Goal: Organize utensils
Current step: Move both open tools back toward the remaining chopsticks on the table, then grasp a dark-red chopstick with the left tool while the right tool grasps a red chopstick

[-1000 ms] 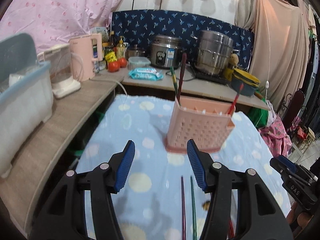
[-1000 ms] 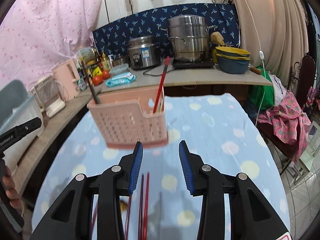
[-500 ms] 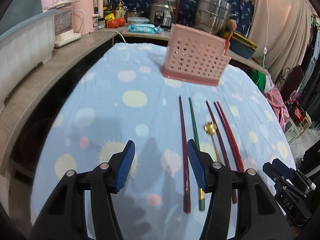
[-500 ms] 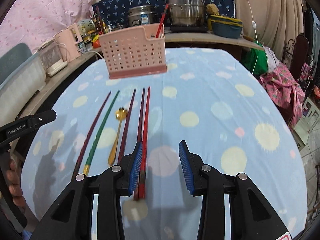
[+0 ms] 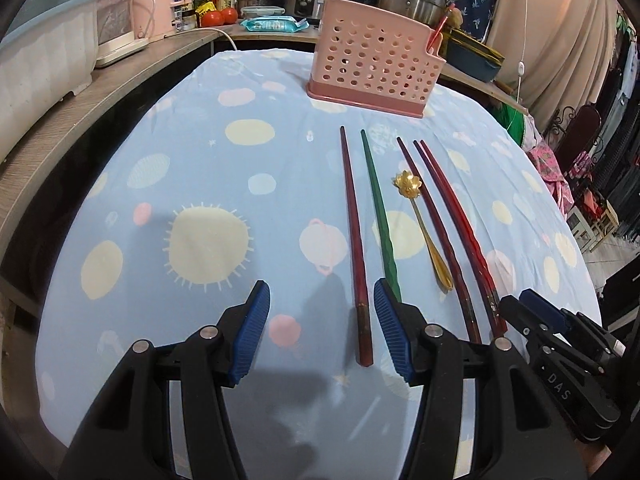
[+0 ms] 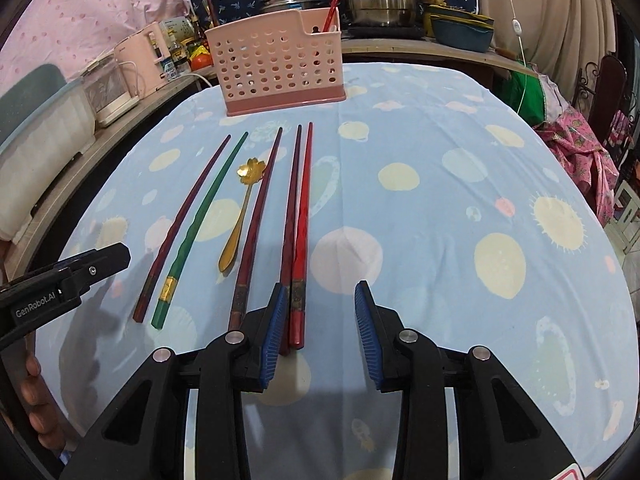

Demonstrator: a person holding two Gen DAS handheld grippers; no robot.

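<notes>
Both hand-held grippers are pulling back from the pink basket [image 6: 280, 74] toward the near edge of the worktop [image 6: 460, 208], so the basket now sits far off and the loose utensils are coming into full view.

Little of the task looks done. A few chopsticks are already standing in the basket, but five chopsticks and a gold spoon [image 6: 242, 216] are still lying in a row on the cloth, tips pointing at the basket.

The left hand-held gripper [image 5: 320, 330] is hanging wide open and empty, with the butt of the dark-red stick [image 5: 354, 240] between its jaws and the green stick [image 5: 380, 216] just beside its right finger. The right hand-held gripper [image 6: 318, 330] is likewise open and holding nothing, the red stick [image 6: 302, 232] lying just inside its left finger.

Room is generous: bare cloth is stretching wide to the right of the row and to its left. The worktop's rounded edge falls away on both sides, and the two hand-held grippers are sitting close together.
</notes>
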